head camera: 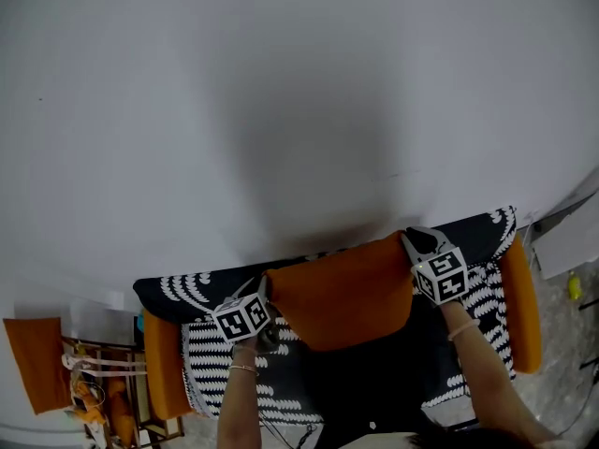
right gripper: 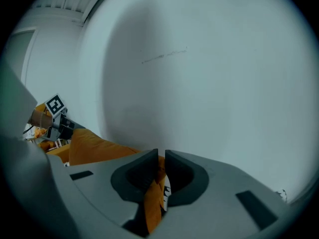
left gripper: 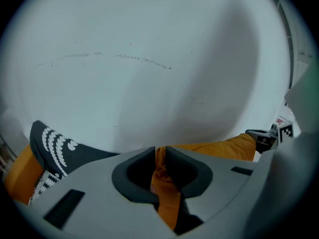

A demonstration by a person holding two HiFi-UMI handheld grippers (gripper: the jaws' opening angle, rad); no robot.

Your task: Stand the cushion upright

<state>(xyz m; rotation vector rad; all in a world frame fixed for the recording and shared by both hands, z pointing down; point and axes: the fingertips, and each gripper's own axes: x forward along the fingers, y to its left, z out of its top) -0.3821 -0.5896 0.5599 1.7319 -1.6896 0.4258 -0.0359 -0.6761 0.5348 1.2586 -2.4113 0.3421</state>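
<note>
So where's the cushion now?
Head view, lower centre: the orange cushion is over the patterned sofa, its upper corners pinched by the left gripper and right gripper.

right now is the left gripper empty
No, the left gripper is clamped on an edge of the orange cushion.

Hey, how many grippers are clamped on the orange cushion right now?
2. The left gripper pinches the orange cushion at its left corner, and the right gripper pinches its right corner. Orange fabric shows between the fingers of both.
</note>
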